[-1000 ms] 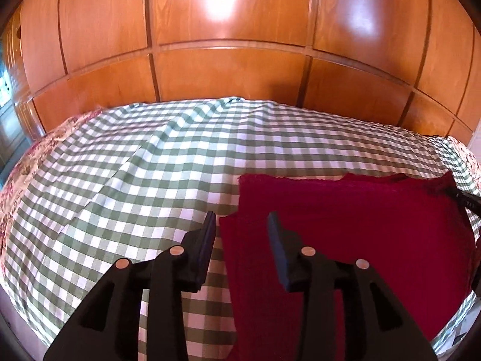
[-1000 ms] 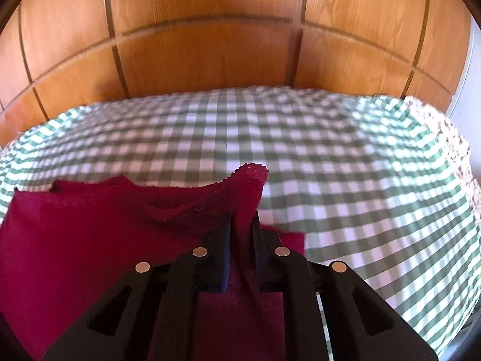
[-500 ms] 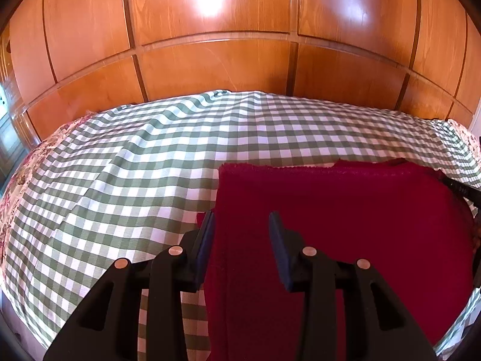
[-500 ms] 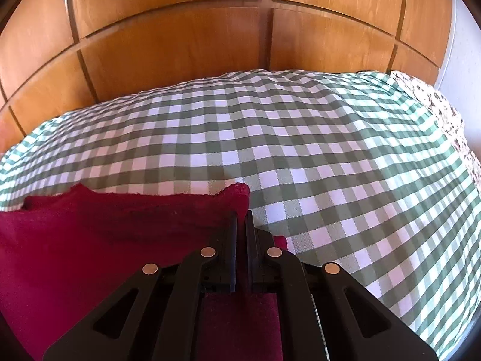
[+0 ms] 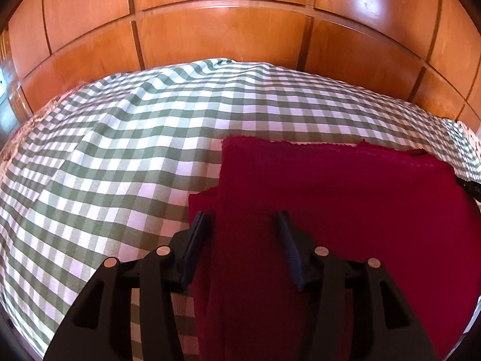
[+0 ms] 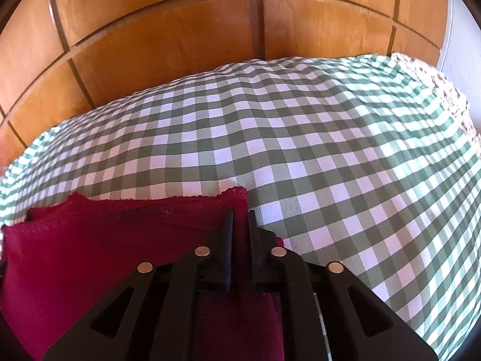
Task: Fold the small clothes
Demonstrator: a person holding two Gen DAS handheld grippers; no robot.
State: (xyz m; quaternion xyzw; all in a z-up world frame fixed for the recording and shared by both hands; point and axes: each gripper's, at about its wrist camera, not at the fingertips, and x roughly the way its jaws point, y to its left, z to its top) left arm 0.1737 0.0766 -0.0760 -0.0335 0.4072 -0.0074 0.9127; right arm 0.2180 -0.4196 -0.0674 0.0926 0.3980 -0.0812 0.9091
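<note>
A folded dark-red cloth (image 5: pixel 345 204) lies flat on the green-and-white checked bedcover (image 5: pixel 135 156), just short of the wooden panelled headboard (image 5: pixel 225 36) behind it. I have both tongs at the cloth's near side. The left gripper (image 5: pixel 242 222) has just been opening: its jaws stand apart over the cloth's left edge, fabric lying between them but not pinched. The right gripper (image 6: pixel 239 219) sits at the cloth's far right corner, its jaws narrow and likewise just opening, a strip of red fabric in the slim gap; I judge the pads are letting go rather than gripping. The fold looks laid down, upper layer roughly matching the lower along the edge nearest the headboard. To finish this step well, I would free both tongs fully, then draw them straight back and up so neither drags the top layer askew.
</note>
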